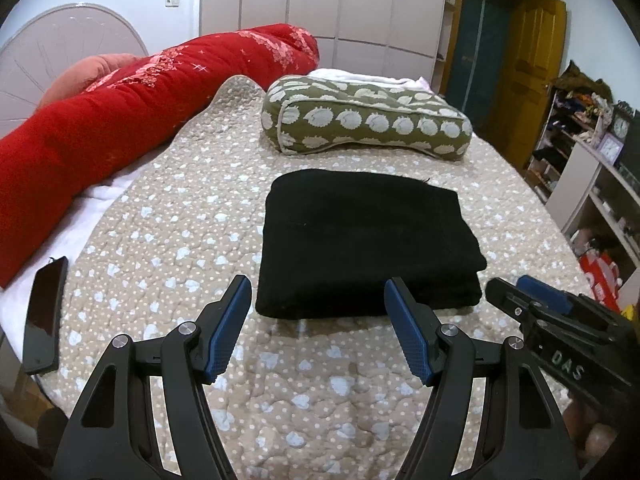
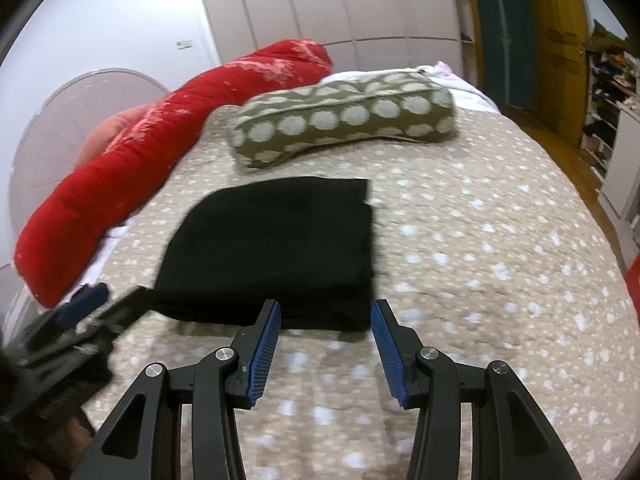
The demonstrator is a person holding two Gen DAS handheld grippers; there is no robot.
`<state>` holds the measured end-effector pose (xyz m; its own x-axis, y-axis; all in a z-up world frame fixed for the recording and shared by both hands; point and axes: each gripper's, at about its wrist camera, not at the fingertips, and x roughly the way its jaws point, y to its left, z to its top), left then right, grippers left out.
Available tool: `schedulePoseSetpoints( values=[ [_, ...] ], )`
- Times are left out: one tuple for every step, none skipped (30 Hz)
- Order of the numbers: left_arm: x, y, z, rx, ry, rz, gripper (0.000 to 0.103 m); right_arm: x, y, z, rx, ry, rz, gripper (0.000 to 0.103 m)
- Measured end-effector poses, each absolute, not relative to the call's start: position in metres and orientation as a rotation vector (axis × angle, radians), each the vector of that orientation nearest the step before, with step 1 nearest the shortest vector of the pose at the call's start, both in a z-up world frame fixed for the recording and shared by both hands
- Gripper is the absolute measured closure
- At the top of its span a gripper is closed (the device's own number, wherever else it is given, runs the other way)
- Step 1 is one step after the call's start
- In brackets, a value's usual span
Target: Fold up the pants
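The black pants (image 1: 360,240) lie folded into a thick rectangle on the beige spotted quilt (image 1: 160,240); they also show in the right wrist view (image 2: 276,248). My left gripper (image 1: 318,292) is open and empty, just short of the fold's near edge. My right gripper (image 2: 326,312) is open and empty, at the near right corner of the fold. The right gripper also shows in the left wrist view (image 1: 520,292), right of the pants. The left gripper shows blurred in the right wrist view (image 2: 112,300), at the pants' near left corner.
A green pillow with white spots (image 1: 360,120) lies behind the pants. A long red bolster (image 1: 120,128) runs along the left side. A black phone (image 1: 44,316) lies at the bed's left edge. Shelves (image 1: 592,184) and a yellow door (image 1: 528,76) stand to the right.
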<state>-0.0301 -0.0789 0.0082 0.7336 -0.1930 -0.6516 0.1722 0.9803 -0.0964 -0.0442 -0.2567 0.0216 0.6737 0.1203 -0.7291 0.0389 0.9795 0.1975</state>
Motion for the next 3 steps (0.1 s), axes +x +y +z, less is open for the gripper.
schedulePoseSetpoints(
  values=[
    [-0.03,-0.079,0.008,-0.026,0.719,-0.199,0.034,-0.044,-0.265,0.019,0.207,0.836,0.028,0.057],
    [-0.029,-0.078,0.008,-0.024,0.718,-0.195,0.034,-0.043,-0.273,0.016,0.211,0.839,0.014,0.057],
    [-0.028,-0.077,0.008,-0.024,0.719,-0.191,0.034,-0.042,-0.281,0.014,0.213,0.841,-0.004,0.057]
  ],
)
